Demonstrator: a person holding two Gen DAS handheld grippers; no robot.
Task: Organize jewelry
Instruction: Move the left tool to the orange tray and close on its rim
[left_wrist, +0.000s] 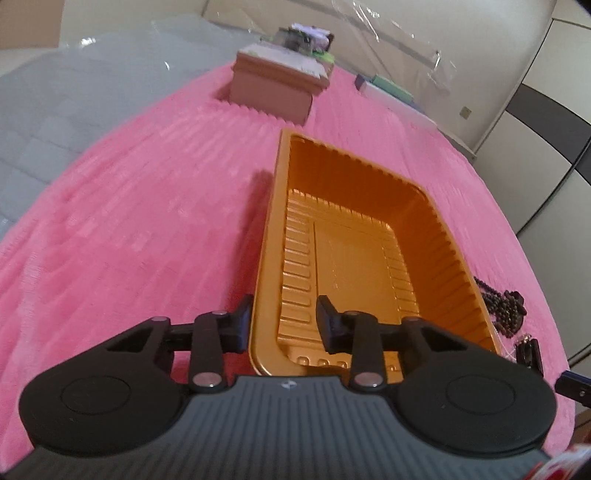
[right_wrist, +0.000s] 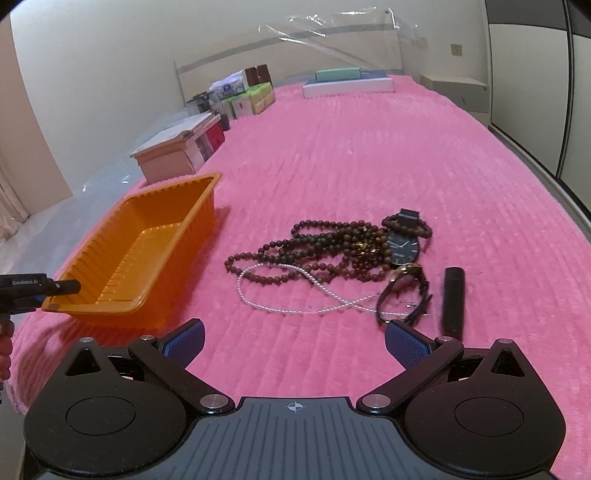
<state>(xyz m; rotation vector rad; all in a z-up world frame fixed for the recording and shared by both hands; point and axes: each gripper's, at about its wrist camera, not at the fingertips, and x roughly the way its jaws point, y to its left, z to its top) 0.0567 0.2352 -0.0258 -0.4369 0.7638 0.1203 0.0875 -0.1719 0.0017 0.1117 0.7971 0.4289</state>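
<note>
The orange plastic tray (left_wrist: 354, 236) sits on a pink ribbed blanket (left_wrist: 147, 221) spread over a bed, and nothing lies inside it; its ridged walls and flat floor are bare. The left gripper (left_wrist: 284, 317) straddles the tray's near left wall, one finger outside and one inside, with a gap visible between the pads and the rim, so the fingers are partly closed around the wall but not clearly pinching it. In the right wrist view the tray's near end looks raised slightly off the blanket, with the left gripper at its near left corner.

To the right of the tray, well apart from it, the jewelry lies in a loose heap on the blanket: dark brown wooden bead strands (right_wrist: 332, 243), a thin white pearl necklace (right_wrist: 291, 291) looping out toward the near side, a black-faced wristwatch (right_wrist: 402, 247) on the heap's right, a second watch with a gold-rimmed case (right_wrist: 406, 291) nearer, and a small black oblong object (right_wrist: 452, 302) just right of it. The right gripper (right_wrist: 295, 343) hovers near this heap with its blue-padded fingers spread wide and nothing between them.

Farther up the bed stand a brown box (right_wrist: 166, 158), a row of coloured boxes (right_wrist: 251, 96) along the left edge, and flat boxes (right_wrist: 347, 83) at the far end. Pale walls and a wardrobe (right_wrist: 524, 85) enclose the room.
</note>
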